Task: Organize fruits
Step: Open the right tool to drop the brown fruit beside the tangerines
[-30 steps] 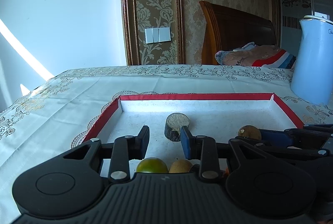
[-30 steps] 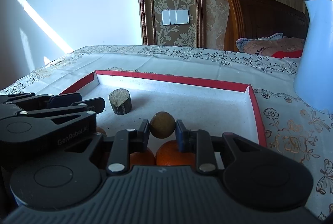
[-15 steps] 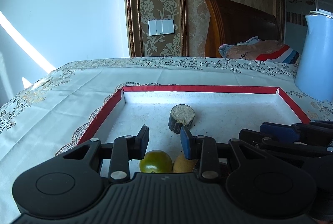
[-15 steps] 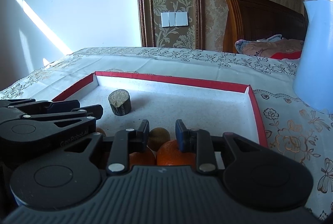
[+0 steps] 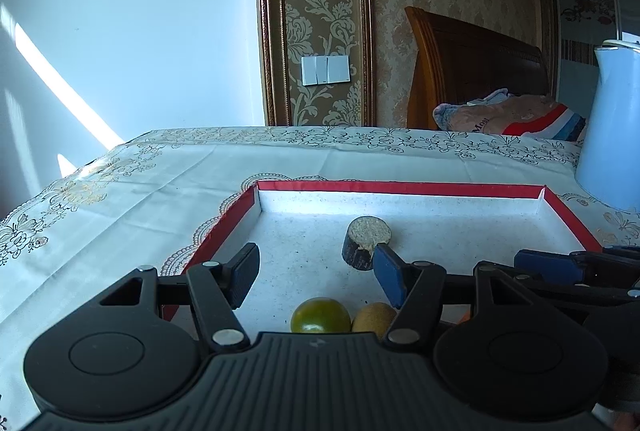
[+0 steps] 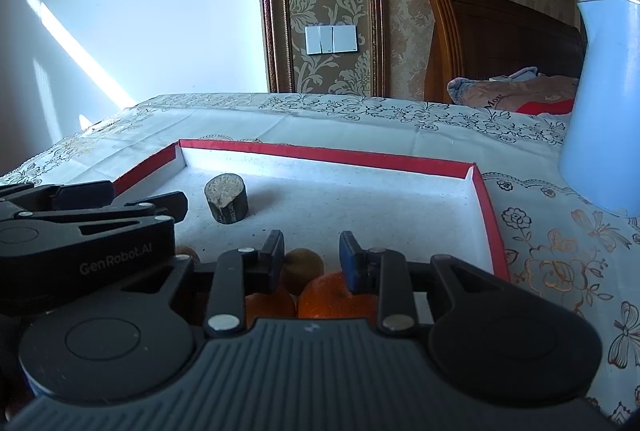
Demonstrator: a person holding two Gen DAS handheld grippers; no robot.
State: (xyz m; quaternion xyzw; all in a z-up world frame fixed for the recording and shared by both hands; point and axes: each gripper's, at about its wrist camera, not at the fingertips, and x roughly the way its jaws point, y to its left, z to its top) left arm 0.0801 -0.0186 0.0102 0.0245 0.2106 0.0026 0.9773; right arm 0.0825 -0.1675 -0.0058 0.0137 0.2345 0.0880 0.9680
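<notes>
Left gripper (image 5: 316, 273) spread wide, empty, above tray (image 5: 400, 186). Right gripper (image 6: 311, 257) parted, grasping nothing. Fruits sit at tray's near edge: green fruit (image 5: 320, 315) touching brown fruit (image 5: 372, 317); brown ball (image 6: 305, 263) behind two oranges (image 6: 334, 295). Dark stub (image 6: 226, 197) alone mid-tray. Judging: fruits gathered in tray, sorting probably unfinished.

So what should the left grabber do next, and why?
Probably dip down and close on the green fruit. The left gripper is wide open and holds nothing, and that fruit lies right below the gap between its fingers, in the red-edged tray beside a brown fruit. The right gripper is open too, over the oranges.
</notes>
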